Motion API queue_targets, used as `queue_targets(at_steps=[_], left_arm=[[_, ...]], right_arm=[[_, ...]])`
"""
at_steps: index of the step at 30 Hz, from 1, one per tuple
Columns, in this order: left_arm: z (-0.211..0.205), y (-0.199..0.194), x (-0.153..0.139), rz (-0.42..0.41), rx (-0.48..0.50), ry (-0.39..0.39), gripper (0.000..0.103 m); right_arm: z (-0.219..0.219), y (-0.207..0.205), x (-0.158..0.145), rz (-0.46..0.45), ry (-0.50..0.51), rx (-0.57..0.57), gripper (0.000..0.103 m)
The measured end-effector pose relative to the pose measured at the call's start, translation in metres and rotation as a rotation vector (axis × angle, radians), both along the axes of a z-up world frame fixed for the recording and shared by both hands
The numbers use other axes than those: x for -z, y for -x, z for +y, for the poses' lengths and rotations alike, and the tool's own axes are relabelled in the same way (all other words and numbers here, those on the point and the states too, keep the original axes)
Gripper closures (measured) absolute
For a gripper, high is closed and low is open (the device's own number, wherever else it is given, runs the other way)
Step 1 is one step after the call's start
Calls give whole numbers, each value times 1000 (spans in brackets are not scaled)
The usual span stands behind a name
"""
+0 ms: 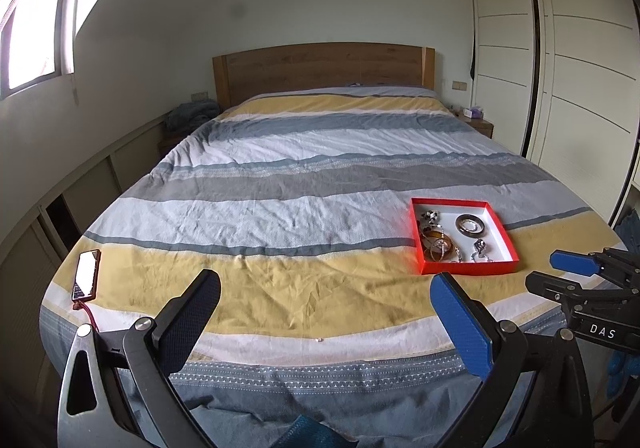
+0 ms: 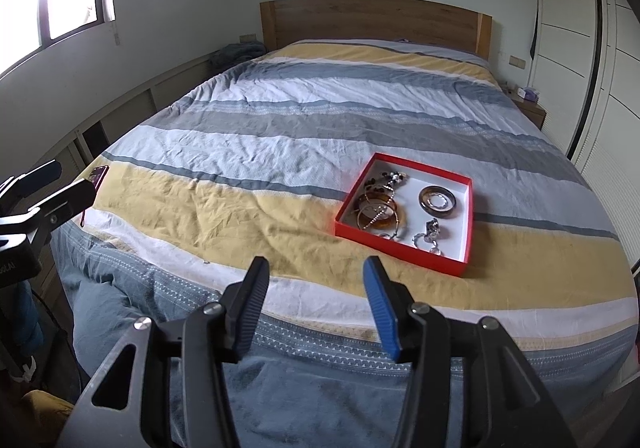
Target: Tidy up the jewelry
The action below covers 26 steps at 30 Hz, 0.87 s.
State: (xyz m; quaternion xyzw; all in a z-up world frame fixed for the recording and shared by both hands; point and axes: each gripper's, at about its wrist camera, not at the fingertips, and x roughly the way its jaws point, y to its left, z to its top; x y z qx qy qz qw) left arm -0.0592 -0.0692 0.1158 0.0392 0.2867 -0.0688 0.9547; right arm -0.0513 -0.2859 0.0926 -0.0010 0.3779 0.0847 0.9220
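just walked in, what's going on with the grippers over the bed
A person holds two grippers above the foot of a striped bed. Both the left gripper and right gripper are open and empty. The jewelry sits untouched in a red tray ahead of them.

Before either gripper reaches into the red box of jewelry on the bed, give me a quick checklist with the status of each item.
1. Left gripper open, empty: ok.
2. Right gripper open, empty: ok.
3. Red box flat on the bed, lid off: ok.
4. Path to the box clear: ok.
5. Bangles separate from the chains: not ok, they overlap.
6. Phone clear of the box: ok.
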Motion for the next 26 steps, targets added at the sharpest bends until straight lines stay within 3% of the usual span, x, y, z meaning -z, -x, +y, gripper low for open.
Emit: queue_targets(at_steps=[26], left_arm=[[6, -13, 19, 59, -34, 4, 0]], right_arm=[[-2, -2, 6, -8, 55, 67, 49]])
